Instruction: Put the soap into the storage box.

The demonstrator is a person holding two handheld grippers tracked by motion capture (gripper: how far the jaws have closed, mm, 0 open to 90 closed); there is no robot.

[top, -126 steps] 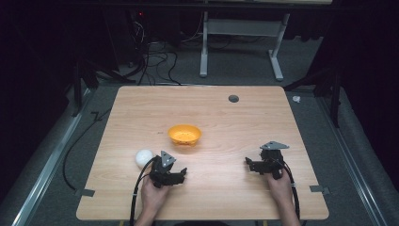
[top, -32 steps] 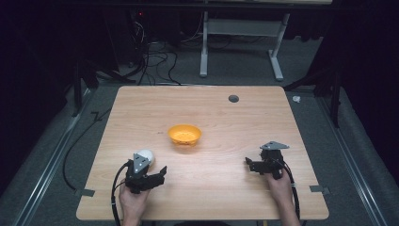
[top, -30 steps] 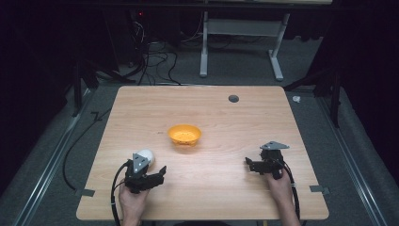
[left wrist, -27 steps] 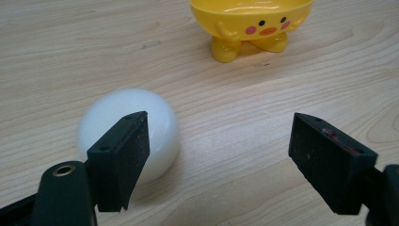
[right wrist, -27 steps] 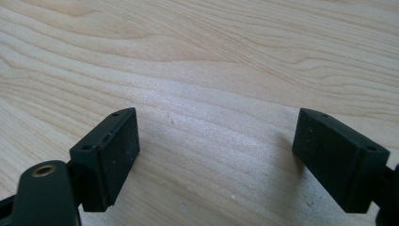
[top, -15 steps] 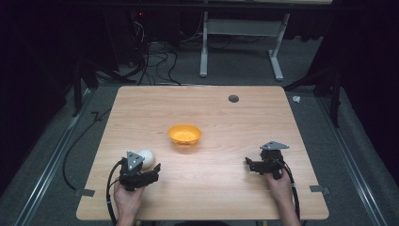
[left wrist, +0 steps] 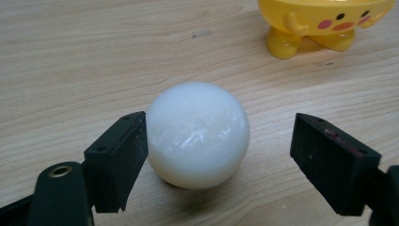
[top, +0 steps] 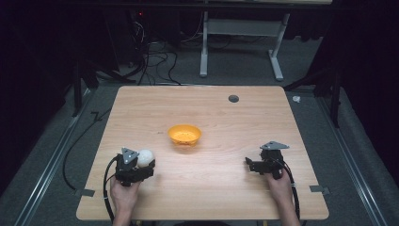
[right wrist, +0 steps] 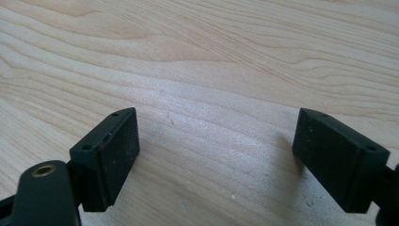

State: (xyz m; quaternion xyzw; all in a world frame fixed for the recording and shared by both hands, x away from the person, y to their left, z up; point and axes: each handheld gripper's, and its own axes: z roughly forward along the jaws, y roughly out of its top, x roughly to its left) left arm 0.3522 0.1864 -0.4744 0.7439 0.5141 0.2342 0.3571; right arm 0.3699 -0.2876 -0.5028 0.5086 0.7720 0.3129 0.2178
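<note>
Two spread jaws of the left gripper (left wrist: pixel 219 155) flank the white ball (left wrist: pixel 197 135), one touching; right gripper (right wrist: pixel 216 155) open over bare table (right wrist: pixel 211 56).

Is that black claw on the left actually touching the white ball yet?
Cannot tell. In the left gripper view the white ball sits between the open jaws of the left gripper; one jaw overlaps its edge without plain contact, the other stands clearly apart.
</note>
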